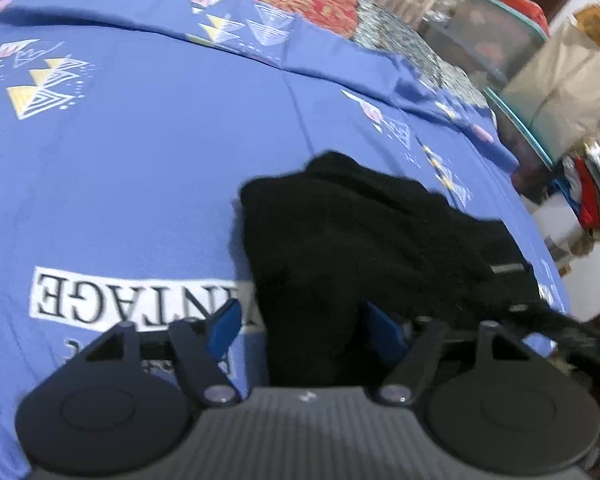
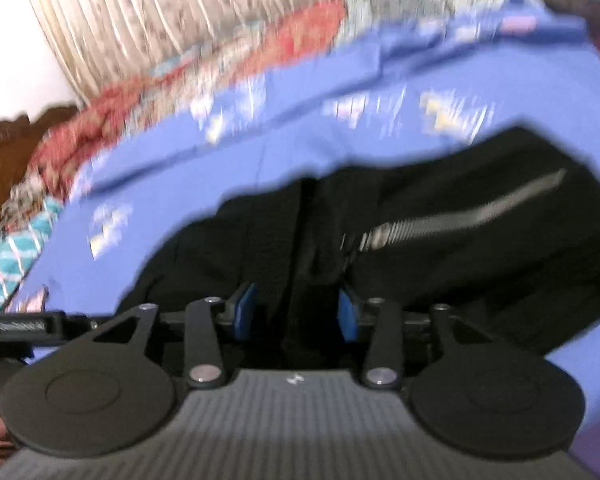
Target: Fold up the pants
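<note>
- Here the black pants (image 1: 364,248) lie bunched on the blue printed bedsheet (image 1: 140,168), just beyond both tools; a zip pocket (image 2: 472,212) shows on the side nearer the right hand.
- The left tongs (image 1: 304,330) stand spread wide, blue pads (image 1: 226,330) apart, with black cloth lying between them but not pinched as far as I can tell.
- The right tongs (image 2: 296,312) are partly spread, a ridge of dark fabric running up between the pads; the view is blurred, and the pads do not appear to press on it.
- The pile looks only roughly folded, so I judge the fold is midway at best.
- To do this step well: take each grip at a real edge or corner, not a loose ridge in the middle, so one layer does not drag the rest.
- Both hands should lift evenly, carry the cloth flat over itself and line up the edges before letting go.
- Risk: pinching the bedsheet along with the cloth.
</note>
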{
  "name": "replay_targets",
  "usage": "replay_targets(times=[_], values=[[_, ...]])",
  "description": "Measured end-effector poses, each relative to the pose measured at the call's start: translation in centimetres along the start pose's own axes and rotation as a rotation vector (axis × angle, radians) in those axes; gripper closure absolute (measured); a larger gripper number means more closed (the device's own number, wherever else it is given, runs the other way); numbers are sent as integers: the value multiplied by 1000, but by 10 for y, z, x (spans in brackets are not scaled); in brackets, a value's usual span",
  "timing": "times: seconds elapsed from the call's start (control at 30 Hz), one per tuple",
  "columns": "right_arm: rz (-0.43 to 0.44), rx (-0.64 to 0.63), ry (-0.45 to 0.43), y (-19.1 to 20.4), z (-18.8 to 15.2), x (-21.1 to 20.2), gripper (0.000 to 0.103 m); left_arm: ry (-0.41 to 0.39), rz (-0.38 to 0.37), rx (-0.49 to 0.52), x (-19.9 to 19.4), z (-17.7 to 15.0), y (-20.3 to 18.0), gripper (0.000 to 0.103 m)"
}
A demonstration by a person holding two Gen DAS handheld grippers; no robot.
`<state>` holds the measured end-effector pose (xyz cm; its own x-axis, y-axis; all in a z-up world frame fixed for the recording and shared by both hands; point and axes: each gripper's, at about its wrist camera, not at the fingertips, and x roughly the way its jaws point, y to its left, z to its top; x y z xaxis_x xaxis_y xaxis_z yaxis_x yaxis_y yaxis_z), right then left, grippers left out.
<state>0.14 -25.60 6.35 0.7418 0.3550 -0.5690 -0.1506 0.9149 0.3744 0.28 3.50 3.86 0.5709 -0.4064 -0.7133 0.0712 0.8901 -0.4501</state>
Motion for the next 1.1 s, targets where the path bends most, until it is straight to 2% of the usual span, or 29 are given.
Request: replay_targets(times=[0.07, 0.13, 0.2, 0.23, 0.3, 0.33, 0.37, 0.4, 0.47, 0.57, 0.67, 0.77, 0.8, 0.83, 0.87, 0.9, 0.93, 0.97, 1.03, 1.1], values=[[-23, 1, -106, -3, 8, -18, 54, -2, -21, -34, 1, 8, 8, 25], [9, 1, -149, -5, 12, -26, 54, 9, -54, -63, 8, 18, 15, 18], [77, -20, -122, 0, 14, -25, 55, 32, -91, -101, 22, 28, 21, 13], [113, -32, -100, 5, 13, -20, 56, 50, -116, -127, 30, 33, 25, 6], [185, -65, -35, 17, 9, -8, 56, 94, -214, -220, 49, 41, 35, 0], [206, -85, -10, 23, 7, -4, 57, 120, -280, -281, 59, 43, 41, 0], [222, -112, 19, 29, 4, 3, 57, 132, -310, -327, 65, 44, 46, 0], [230, -134, 46, 34, 3, 8, 59, 132, -319, -373, 69, 44, 50, 0], [243, -179, 92, 45, 2, 17, 61, 113, -345, -401, 68, 40, 55, 0], [270, -240, 90, 59, 9, 19, 61, 80, -368, -407, 57, 36, 65, 0], [314, -255, 85, 68, 17, 25, 61, 65, -330, -444, 56, 40, 78, 0], [334, -296, 108, 77, 8, 31, 61, 90, -299, -453, 69, 43, 81, 2], [323, -319, 147, 80, 0, 37, 61, 84, -282, -420, 73, 45, 73, 15], [287, -336, 220, 81, -10, 50, 65, 82, -265, -371, 74, 46, 65, 52], [239, -316, 312, 75, -22, 66, 66, 104, -248, -323, 80, 49, 54, 67], [229, -259, 350, 66, -30, 73, 69, 122, -204, -290, 85, 49, 44, 74], [251, -202, 319, 58, -31, 69, 69, 100, -176, -250, 83, 51, 34, 77], [257, -199, 323, 57, -28, 67, 69, 75, -171, -209, 78, 52, 26, 80], [262, -218, 305, 61, -22, 62, 69, -17, -195, -96, 54, 60, 2, 81], [285, -237, 250, 68, -15, 57, 68, -122, -241, 64, 25, 66, -27, 81]])
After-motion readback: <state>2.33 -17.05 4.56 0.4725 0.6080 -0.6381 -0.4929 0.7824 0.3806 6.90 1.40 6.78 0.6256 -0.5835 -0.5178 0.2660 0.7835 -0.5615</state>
